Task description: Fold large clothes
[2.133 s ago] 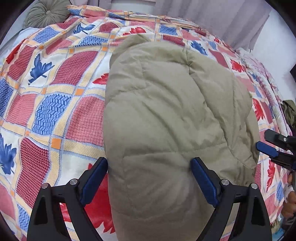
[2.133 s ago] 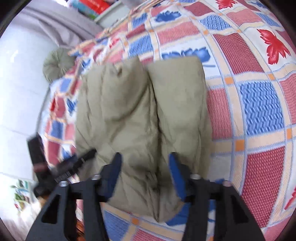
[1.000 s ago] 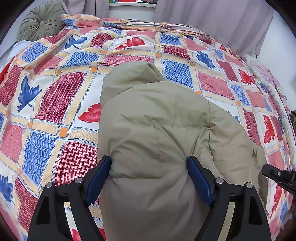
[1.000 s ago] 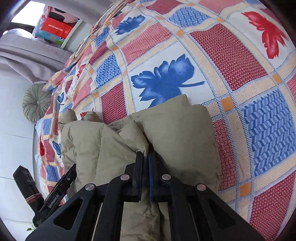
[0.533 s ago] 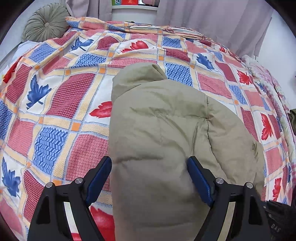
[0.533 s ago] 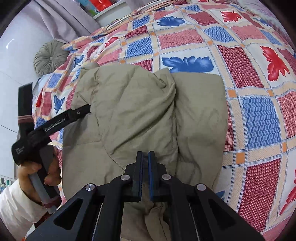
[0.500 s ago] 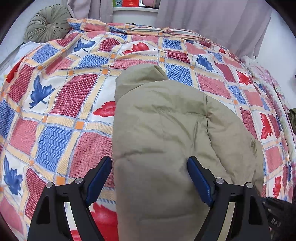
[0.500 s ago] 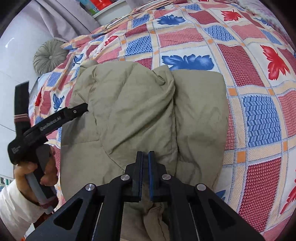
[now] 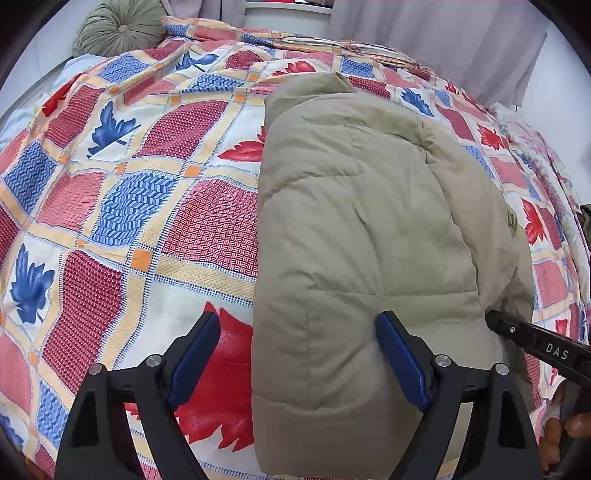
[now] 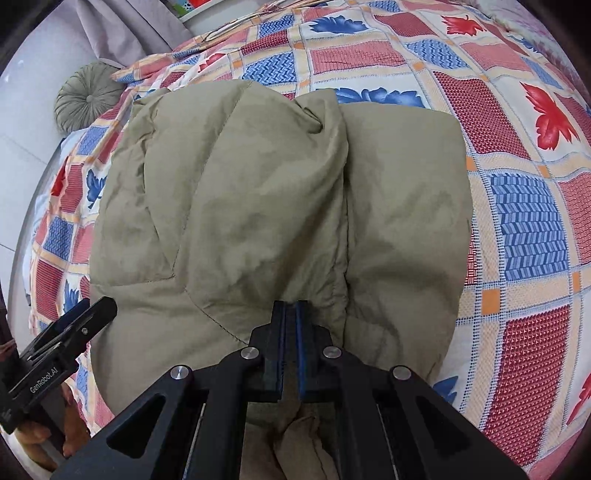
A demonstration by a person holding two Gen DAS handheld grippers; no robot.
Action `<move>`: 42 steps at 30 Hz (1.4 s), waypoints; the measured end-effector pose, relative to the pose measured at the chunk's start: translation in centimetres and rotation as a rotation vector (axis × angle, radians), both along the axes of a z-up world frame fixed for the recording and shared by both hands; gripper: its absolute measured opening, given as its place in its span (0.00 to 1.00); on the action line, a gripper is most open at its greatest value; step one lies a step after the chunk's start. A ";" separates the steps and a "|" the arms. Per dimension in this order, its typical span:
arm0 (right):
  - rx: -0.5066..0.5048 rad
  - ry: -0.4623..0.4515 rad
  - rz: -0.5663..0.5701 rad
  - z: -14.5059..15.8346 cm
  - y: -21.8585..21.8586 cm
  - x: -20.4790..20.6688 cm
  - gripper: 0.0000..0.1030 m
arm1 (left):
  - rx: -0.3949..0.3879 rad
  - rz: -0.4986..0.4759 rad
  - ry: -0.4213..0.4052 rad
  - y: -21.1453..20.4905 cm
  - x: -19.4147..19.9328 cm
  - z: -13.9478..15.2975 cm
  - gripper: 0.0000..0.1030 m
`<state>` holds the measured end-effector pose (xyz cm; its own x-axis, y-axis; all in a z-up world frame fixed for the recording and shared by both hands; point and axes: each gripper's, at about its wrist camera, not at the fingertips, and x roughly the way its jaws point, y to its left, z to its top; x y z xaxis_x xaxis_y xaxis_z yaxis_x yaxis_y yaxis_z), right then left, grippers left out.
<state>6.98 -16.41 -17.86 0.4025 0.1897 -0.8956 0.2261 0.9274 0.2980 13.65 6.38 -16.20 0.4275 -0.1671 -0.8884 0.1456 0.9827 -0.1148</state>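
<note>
A puffy olive-khaki jacket (image 9: 369, 229) lies folded in a thick bundle on the patterned bedspread (image 9: 155, 206); it also fills the right wrist view (image 10: 266, 206). My left gripper (image 9: 299, 350) is open, its blue pads astride the bundle's near left edge. My right gripper (image 10: 290, 317) is shut on a fold of the jacket at the bundle's near edge. The right gripper shows at the right edge of the left wrist view (image 9: 535, 345). The left gripper shows at the lower left of the right wrist view (image 10: 70, 332).
A round green cushion (image 9: 118, 27) sits at the head of the bed, also in the right wrist view (image 10: 86, 98). Grey curtains (image 9: 443, 40) hang behind the bed. The bedspread (image 10: 524, 206) spreads wide to the right of the jacket.
My right gripper has closed on a fold of the jacket and stays shut on it. The left gripper stays open and has shifted slightly left along the bundle's edge.
</note>
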 end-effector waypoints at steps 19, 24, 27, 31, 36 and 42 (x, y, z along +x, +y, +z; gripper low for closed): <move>0.044 0.056 -0.059 6.2 -0.6 -6.6 0.07 | 0.054 0.004 0.073 0.3 -0.7 2.6 0.85; 0.059 0.081 -0.082 7.2 -0.6 -8.1 0.07 | 0.080 -0.023 0.103 0.7 -2.9 5.4 0.85; 0.067 0.086 -0.090 8.2 -0.5 -8.7 0.07 | 0.094 -0.030 0.124 1.0 -4.5 7.2 0.85; 0.063 0.086 -0.092 9.9 -0.2 -9.5 0.07 | 0.117 -0.045 0.135 1.2 -7.0 9.8 0.85; 0.047 0.095 -0.074 12.0 0.8 -10.7 0.07 | 0.077 -0.061 0.149 1.5 -9.4 12.3 0.93; 0.044 0.107 -0.066 14.1 1.3 -12.4 0.07 | 0.063 -0.080 0.138 1.4 -11.4 14.9 1.00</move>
